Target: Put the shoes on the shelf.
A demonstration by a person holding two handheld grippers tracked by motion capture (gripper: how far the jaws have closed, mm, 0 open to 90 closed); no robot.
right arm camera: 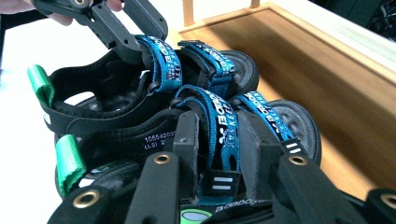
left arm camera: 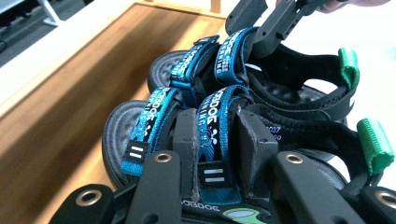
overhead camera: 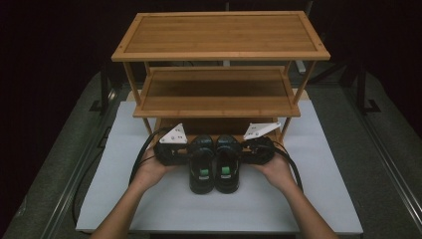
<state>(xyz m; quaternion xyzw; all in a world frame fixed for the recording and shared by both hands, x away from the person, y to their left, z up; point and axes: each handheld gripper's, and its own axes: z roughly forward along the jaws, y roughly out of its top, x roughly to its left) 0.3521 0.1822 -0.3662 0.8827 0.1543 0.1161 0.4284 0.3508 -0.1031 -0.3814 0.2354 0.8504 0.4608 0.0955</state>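
Both forearms reach in, palms turned inward. Left gripper [overhead camera: 185, 153] clamps the blue strap of the left sandal [overhead camera: 201, 167]; right gripper [overhead camera: 245, 149] clamps the strap of the right sandal [overhead camera: 228, 164]. The pair sits side by side on the white table [overhead camera: 318, 189], toes at the bottom tier of the wooden rack [overhead camera: 219, 99].

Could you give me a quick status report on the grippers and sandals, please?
Left gripper shut on left sandal strap. Right gripper shut on right sandal strap. Pair at rack's bottom shelf. Nothing in the way.

Black tools [overhead camera: 171, 152] [overhead camera: 256, 149] with brass rivets, grey triangular plates, black cables.
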